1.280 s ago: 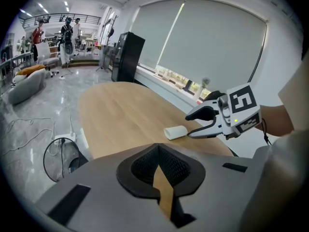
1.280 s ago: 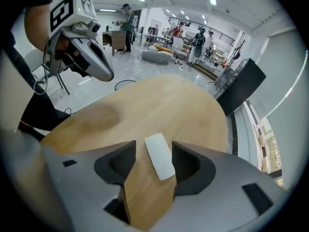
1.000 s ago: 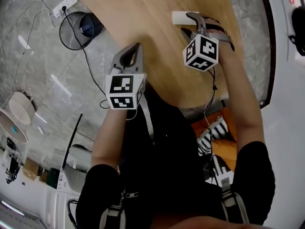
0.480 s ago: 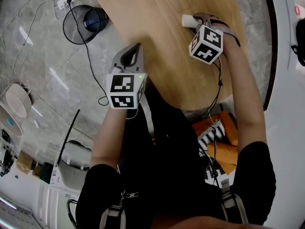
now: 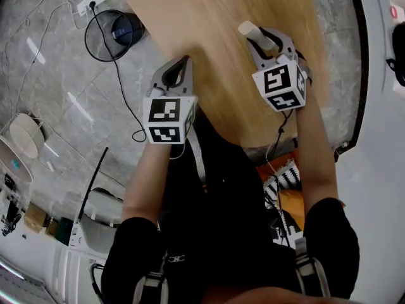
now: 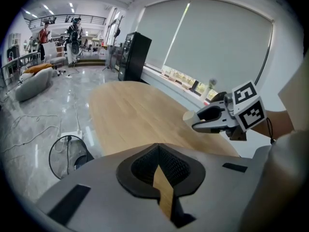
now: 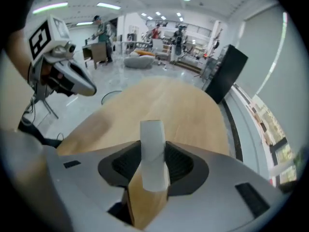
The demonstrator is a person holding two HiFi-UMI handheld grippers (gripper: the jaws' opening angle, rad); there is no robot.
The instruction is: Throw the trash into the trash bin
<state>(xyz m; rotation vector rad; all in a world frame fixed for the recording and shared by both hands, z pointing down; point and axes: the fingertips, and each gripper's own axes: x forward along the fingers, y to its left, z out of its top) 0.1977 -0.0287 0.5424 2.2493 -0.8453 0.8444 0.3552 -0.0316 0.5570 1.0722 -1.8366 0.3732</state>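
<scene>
My right gripper has just been closing its jaws, and they now pinch a white rolled paper tube between the pads. The tube sticks out past the jaw tips, tilted, over the light wooden counter. In the head view the right gripper is near the counter's far right side.

My left gripper is closed with its tips meeting and nothing between them; only a thin slit of wood grain shows through further back. It hangs over the counter's left edge, well apart from the right gripper, and points down at a slant.

The round black wire trash bin stands on the grey marble floor, just beside the counter's left edge and beyond my left gripper. A white power strip lies on the floor near it, with a black cable running from it past the bin.
</scene>
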